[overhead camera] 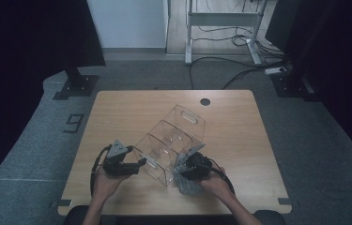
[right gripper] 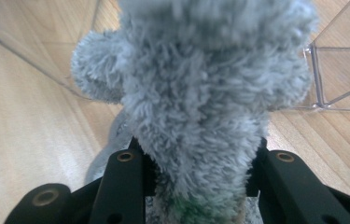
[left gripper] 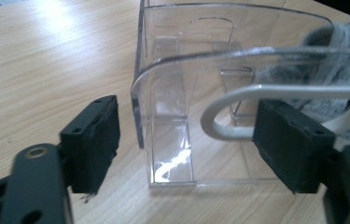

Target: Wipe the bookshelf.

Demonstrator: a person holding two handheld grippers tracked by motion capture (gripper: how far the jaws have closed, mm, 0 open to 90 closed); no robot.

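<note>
Right gripper (right gripper: pixel 196 186) clamped on cloth (right gripper: pixel 200 93); left gripper (left gripper: pixel 186 140) wide beside organiser (overhead camera: pixel 171 140). Unheld organiser likely shoved across bench (overhead camera: pixel 239 122) when wiped.

The table (overhead camera: pixel 239 122) is light wood with a smooth top that shines a little where the light hits it. The box (left gripper: pixel 186 93) is clear plastic, hard and glossy, with bright spots on its walls. The cloth (right gripper: pixel 200 93) is grey, soft and fuzzy, like a fluffy towel. The jaws of both grippers are black and matt, with dull rubbery-looking pads. The floor (overhead camera: pixel 33 140) is rough grey carpet.
</note>
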